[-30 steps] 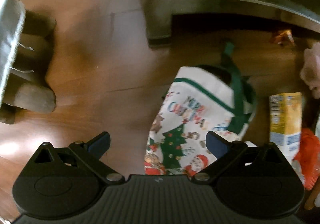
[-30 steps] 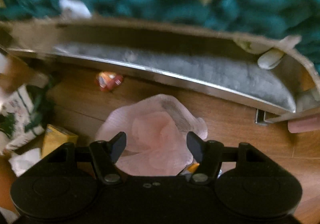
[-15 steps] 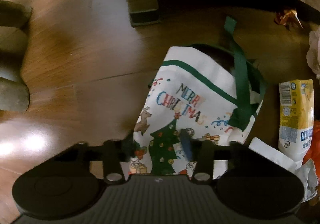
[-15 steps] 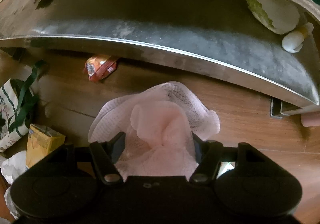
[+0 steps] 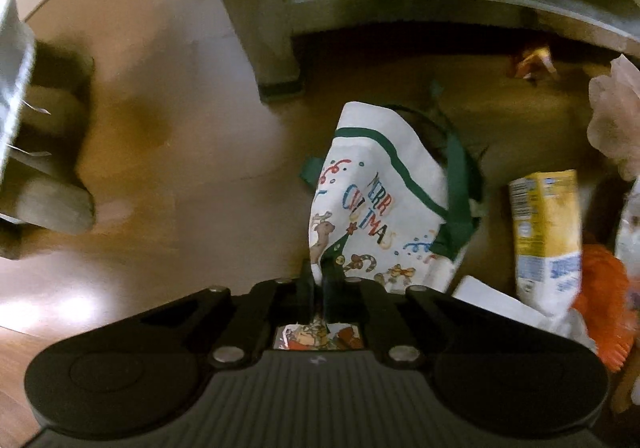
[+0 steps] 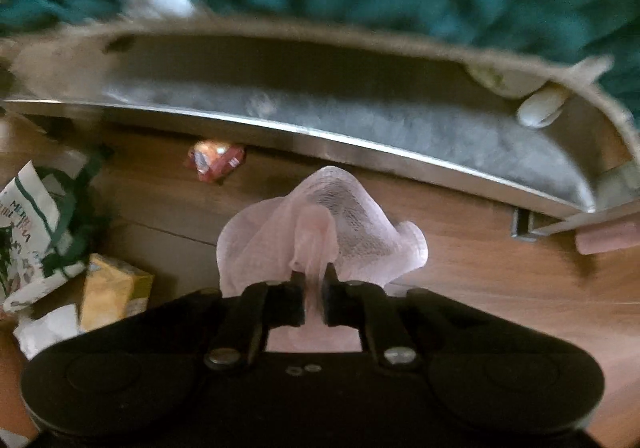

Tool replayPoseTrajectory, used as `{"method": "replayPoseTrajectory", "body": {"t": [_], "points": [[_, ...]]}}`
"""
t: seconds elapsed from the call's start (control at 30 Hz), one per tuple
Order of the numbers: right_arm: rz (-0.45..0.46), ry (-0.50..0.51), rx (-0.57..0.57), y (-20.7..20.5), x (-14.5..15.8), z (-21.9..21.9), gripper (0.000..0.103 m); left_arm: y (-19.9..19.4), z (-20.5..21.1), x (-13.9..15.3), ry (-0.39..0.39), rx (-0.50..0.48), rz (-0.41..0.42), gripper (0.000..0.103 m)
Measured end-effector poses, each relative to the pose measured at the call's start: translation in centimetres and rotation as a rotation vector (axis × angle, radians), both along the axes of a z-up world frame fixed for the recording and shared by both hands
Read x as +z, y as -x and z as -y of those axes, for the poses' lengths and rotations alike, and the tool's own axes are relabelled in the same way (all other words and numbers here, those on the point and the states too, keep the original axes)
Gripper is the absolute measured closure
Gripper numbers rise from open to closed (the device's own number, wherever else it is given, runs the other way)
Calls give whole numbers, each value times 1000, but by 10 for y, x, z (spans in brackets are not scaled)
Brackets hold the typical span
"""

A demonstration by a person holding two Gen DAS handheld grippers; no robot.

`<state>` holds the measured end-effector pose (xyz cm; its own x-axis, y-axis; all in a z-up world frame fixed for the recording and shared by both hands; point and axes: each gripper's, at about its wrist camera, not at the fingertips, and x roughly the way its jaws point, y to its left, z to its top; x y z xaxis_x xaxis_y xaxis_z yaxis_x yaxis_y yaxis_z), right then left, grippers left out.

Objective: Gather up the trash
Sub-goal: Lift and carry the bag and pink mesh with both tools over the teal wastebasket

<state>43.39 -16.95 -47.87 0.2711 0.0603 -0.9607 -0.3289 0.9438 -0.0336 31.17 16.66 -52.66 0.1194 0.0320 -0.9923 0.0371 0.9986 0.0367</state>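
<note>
My left gripper (image 5: 319, 280) is shut on the near edge of a white Christmas bag (image 5: 380, 203) with green trim and handles, which stands on the wooden floor. My right gripper (image 6: 313, 284) is shut on a crumpled pink net-like wrapper (image 6: 324, 224), held just above the floor. The pink wrapper also shows at the right edge of the left wrist view (image 5: 616, 119). The bag shows at the left of the right wrist view (image 6: 36, 232).
A yellow drink carton (image 5: 546, 232) lies right of the bag, with white paper (image 5: 504, 308) and an orange item (image 5: 600, 312) beside it. A small red-orange wrapper (image 6: 216, 161) lies under the metal bed frame (image 6: 320, 127). A frame leg (image 5: 268, 27) stands behind the bag.
Both grippers have closed: the left on the bag's edge, the right on the pink wrapper. Both have lifted and tilted back slightly.
</note>
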Motion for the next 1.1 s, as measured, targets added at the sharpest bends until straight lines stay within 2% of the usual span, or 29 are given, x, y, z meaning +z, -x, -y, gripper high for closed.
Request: {"method": "replayPoseTrajectory", "body": {"t": [0.17, 0.23, 0.4, 0.63, 0.7, 0.77, 0.87, 1.03, 1.1], "points": [[36, -28, -20, 19, 51, 8, 96, 12, 4, 56, -5, -10, 41, 101], [50, -47, -28, 28, 79, 12, 96, 14, 6, 73, -12, -17, 63, 101], [116, -101, -27, 51, 152, 11, 96, 26, 5, 145, -6, -19, 146, 101], [239, -180, 7, 101, 253, 2, 96, 50, 4, 250, 8, 31, 305, 101], [272, -202, 15, 113, 280, 3, 96, 59, 8, 280, -32, 11, 366, 101], [314, -225, 39, 129, 307, 0, 96, 65, 6, 307, -37, 40, 402, 101], [385, -228, 82, 148, 345, -3, 96, 74, 11, 349, -58, 28, 470, 101], [505, -225, 156, 176, 417, -4, 96, 92, 21, 419, -49, 37, 578, 101], [562, -220, 183, 183, 442, -6, 96, 97, 26, 448, -75, 18, 635, 100]]}}
